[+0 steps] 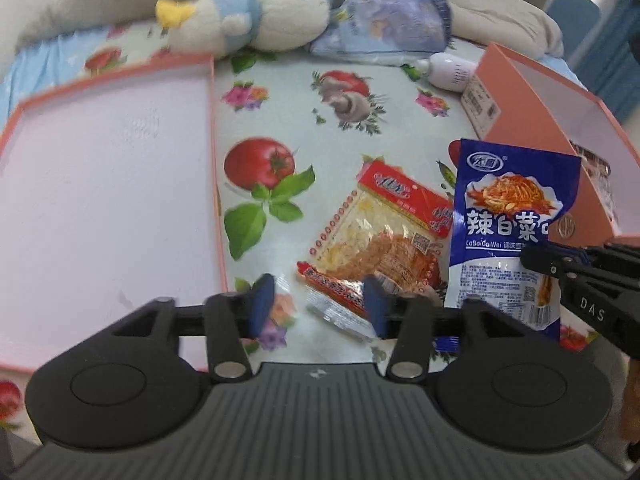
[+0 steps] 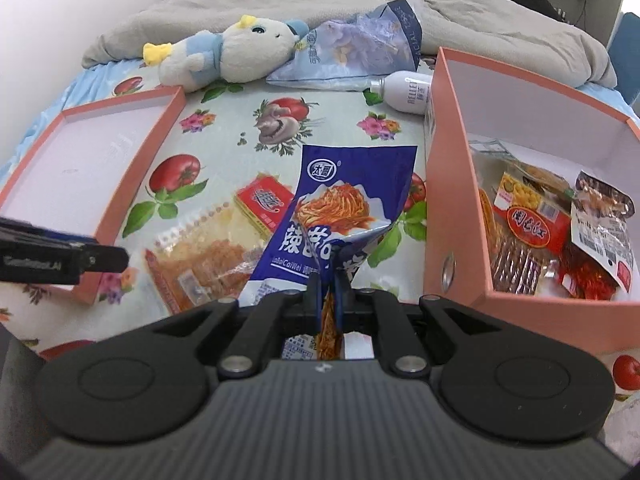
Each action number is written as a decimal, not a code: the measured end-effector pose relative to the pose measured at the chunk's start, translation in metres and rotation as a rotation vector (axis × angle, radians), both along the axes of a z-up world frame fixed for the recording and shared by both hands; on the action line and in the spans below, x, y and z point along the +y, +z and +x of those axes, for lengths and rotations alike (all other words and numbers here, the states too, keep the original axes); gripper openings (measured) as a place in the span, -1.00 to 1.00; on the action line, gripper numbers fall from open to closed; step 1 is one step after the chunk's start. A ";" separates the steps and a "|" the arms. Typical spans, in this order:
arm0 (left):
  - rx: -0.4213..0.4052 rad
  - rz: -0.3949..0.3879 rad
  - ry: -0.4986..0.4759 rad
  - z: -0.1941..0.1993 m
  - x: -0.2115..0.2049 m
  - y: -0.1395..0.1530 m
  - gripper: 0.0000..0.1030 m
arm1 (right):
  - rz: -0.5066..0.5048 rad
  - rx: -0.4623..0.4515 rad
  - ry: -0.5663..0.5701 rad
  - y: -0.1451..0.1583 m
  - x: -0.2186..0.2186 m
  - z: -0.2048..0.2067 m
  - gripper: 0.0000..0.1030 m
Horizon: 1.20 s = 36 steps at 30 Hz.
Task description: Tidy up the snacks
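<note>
Right wrist view: right gripper (image 2: 327, 280) fingers clamp the upright blue snack packet (image 2: 336, 204); left gripper (image 1: 316, 304) fingers released.

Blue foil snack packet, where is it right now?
Blue foil snack packet hangs pinched in the right gripper, above the tomato-print cloth, between the clear red-labelled snack bag and pink cardboard box.

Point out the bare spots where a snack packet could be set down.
Free: the shallow pink box lid, and the floral cloth between it and the tall pink box. Crowded: inside that box, and around the clear red-topped packet.
</note>
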State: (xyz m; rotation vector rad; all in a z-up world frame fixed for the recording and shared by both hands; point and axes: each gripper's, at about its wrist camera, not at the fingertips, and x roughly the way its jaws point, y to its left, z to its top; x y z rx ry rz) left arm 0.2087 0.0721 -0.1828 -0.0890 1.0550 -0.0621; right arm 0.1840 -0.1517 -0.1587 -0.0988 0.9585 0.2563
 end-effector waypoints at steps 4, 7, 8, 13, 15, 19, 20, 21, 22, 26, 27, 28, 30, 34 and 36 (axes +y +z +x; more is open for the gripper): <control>-0.052 0.043 -0.093 0.004 -0.012 0.006 0.31 | 0.005 -0.003 -0.002 0.001 -0.002 -0.001 -0.82; -0.045 0.088 -0.216 0.014 -0.028 0.000 0.31 | 0.008 -0.008 0.001 0.003 -0.003 -0.001 -0.82; -0.050 0.111 -0.256 0.017 -0.034 -0.004 0.31 | 0.009 -0.008 0.001 0.003 -0.004 -0.001 -0.82; -0.021 0.153 -0.403 0.034 -0.054 -0.029 0.32 | 0.025 0.005 -0.008 -0.001 -0.010 0.000 -0.82; 0.020 0.147 -0.426 0.042 -0.058 -0.040 0.32 | 0.031 0.018 -0.015 -0.004 -0.014 0.000 -0.82; 0.073 0.110 -0.489 0.049 -0.066 -0.059 0.35 | 0.040 0.027 -0.017 -0.006 -0.019 0.000 -0.82; 0.070 0.113 -0.497 0.050 -0.068 -0.062 0.47 | 0.043 0.028 -0.018 -0.007 -0.021 0.000 -0.82; 0.065 0.121 -0.508 0.049 -0.070 -0.064 0.51 | 0.045 0.030 -0.021 -0.007 -0.022 0.000 -0.82; 0.068 0.143 -0.523 0.049 -0.073 -0.067 0.51 | 0.047 0.031 -0.023 -0.008 -0.023 0.000 -0.82; 0.069 0.158 -0.529 0.047 -0.077 -0.070 0.52 | 0.054 0.037 -0.033 -0.010 -0.029 0.000 -0.82; 0.073 0.154 -0.519 0.047 -0.076 -0.070 0.48 | 0.056 0.039 -0.036 -0.011 -0.030 0.000 -0.81; 0.076 0.152 -0.503 0.048 -0.075 -0.070 0.44 | 0.057 0.041 -0.038 -0.011 -0.030 0.000 -0.81; 0.083 0.147 -0.474 0.048 -0.074 -0.068 0.24 | 0.061 0.046 -0.040 -0.013 -0.032 0.000 -0.81; 0.075 0.138 -0.415 0.048 -0.072 -0.060 -0.18 | 0.074 0.047 -0.034 -0.012 -0.031 -0.001 -0.81; 0.071 0.120 -0.380 0.048 -0.070 -0.057 -0.43 | 0.081 0.046 -0.028 -0.011 -0.030 -0.002 -0.81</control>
